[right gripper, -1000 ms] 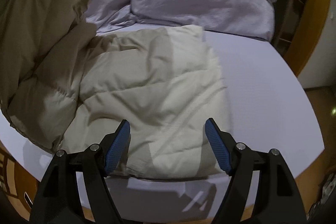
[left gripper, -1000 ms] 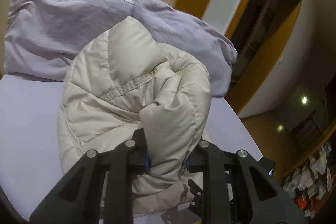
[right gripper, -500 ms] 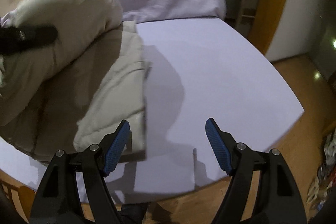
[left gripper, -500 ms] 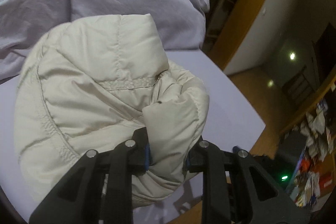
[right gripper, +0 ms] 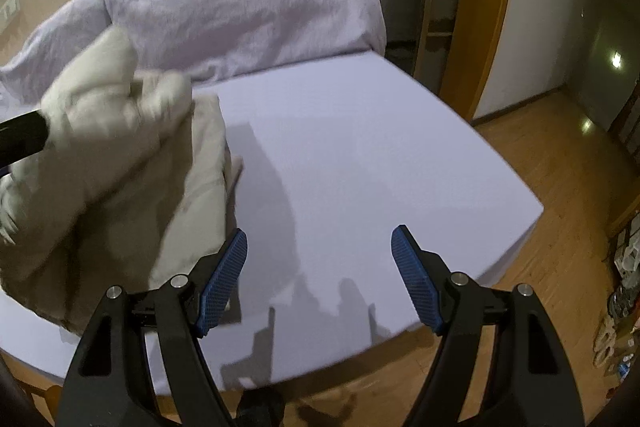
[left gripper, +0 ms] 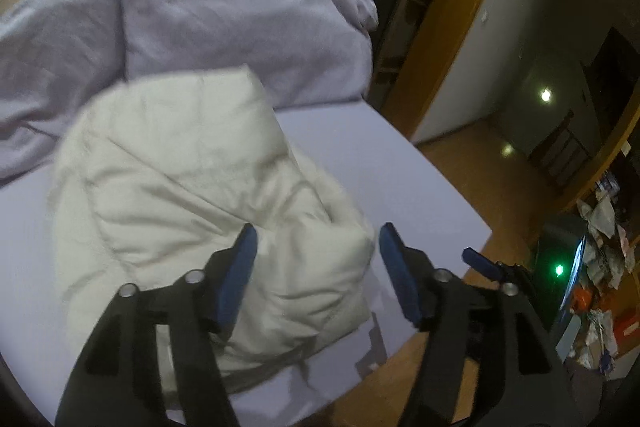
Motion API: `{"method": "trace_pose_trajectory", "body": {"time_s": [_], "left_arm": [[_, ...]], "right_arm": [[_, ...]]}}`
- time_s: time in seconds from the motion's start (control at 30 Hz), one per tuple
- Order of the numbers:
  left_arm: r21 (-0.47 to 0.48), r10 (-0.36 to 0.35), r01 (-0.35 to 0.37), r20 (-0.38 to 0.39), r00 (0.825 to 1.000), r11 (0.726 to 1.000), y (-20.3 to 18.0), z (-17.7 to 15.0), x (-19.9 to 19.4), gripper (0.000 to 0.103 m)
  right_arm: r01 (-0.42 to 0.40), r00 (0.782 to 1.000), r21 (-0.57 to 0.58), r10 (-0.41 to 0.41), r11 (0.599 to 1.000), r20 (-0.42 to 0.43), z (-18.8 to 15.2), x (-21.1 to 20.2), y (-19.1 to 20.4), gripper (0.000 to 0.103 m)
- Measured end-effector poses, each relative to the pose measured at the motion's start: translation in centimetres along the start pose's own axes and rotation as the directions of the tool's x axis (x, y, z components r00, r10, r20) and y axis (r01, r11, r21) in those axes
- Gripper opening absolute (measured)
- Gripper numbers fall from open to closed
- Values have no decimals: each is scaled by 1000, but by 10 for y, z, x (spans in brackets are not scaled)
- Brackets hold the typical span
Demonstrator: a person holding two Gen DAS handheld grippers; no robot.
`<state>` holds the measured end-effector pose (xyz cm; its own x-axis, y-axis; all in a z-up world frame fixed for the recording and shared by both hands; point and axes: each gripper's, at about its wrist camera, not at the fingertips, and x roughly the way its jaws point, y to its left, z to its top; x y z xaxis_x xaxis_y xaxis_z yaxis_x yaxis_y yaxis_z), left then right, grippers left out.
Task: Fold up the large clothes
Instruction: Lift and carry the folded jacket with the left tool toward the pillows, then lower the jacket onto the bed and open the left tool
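I am folding a puffy cream jacket (left gripper: 192, 187) on a bed with a pale purple sheet (right gripper: 360, 155). The jacket lies on the near left part of the bed, bunched into a thick lump, with one part thrown over the rest. Two purple pillows (left gripper: 224, 27) sit at the far end, just behind it.

My left gripper (left gripper: 316, 259) is opening right now. A fat fold of the jacket sits between its blue pads (left gripper: 236, 275), but the pads are not squeezing it, so I think I am letting that part go.

My right gripper (right gripper: 320, 259) is wide open and holds nothing. It hangs over the bare sheet, to the right of the jacket.

I think the job is about halfway. The jacket looks folded over at least once, because it is a small, thick bundle and not spread flat. But it is still lumpy and crooked. One edge sticks out at the near side. I would guess it still needs to be pressed flat, tidied, and maybe folded once more.
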<state>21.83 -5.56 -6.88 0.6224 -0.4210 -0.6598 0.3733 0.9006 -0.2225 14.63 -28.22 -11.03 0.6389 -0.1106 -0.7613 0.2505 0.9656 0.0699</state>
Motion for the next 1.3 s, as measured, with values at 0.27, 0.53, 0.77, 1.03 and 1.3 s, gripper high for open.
{"method": "trace_pose_trajectory", "body": {"time_s": [0.27,0.53,0.77,1.03,1.3], "left_arm": [[-78,167,-161,69,984,984,59,15,-28,66],[-229,336,-321,32,941,919,145,20,-22,67],[-334,319,-308,-23,947,891,186,14,9,67],[-304,285,-272,-2,958,913,166,-1,33,67],[-248,299,-285,20,954,926,146,-9,51,67]], "right_arm": [[-87,993,-33,90,996,80,45,-16,27,78],[-177,977,-98,187,979,101,79,-20,73,78],[-202,973,-146,215,968,82,86,-17,96,78],[-209,974,-148,220,967,62,93,-4,107,78],[-250,962,-178,265,952,61,101,9,137,70]]}}
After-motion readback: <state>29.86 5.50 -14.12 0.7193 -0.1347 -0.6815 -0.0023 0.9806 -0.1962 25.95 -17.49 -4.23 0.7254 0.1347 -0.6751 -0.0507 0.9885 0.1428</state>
